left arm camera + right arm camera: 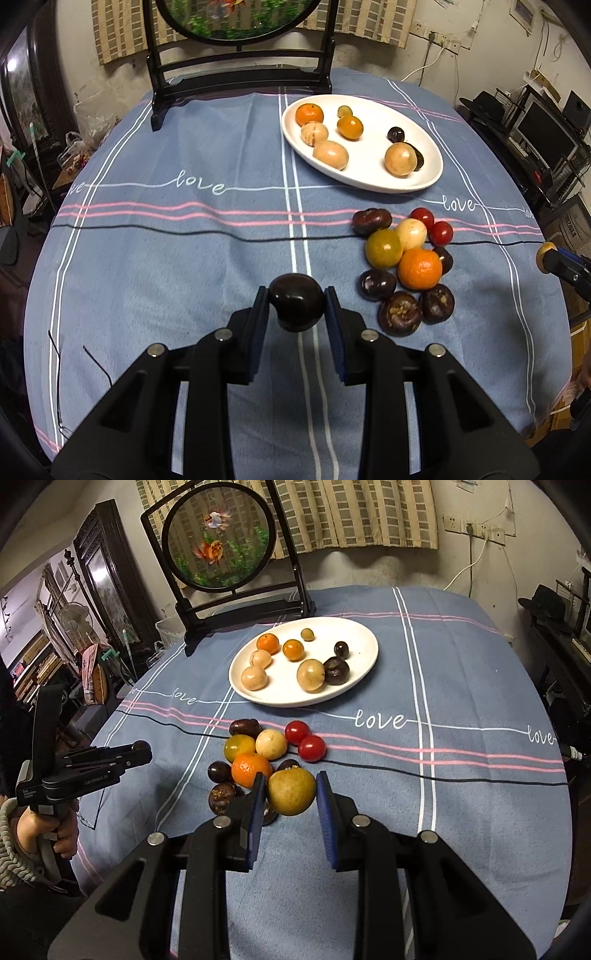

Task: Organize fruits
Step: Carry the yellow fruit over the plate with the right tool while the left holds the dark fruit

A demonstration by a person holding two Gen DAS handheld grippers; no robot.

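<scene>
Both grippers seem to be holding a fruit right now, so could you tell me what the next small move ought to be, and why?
Probably carry both fruits forward over the white plate and release them there. The left gripper is shut on a dark fruit and the right gripper on a yellow-green fruit, both held above the cloth, while the plate already holds sorted fruit and shows bare space on its right side.

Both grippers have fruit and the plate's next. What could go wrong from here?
1. The left gripper pinches a smooth, round dark fruit only at its sides; it may slip out in transit.
2. The white plate is shallow and already holds eight fruits; a dropped piece could knock them or roll off.
3. The right gripper holds a yellow-green fruit right above the loose pile; dipping could scatter it.
</scene>
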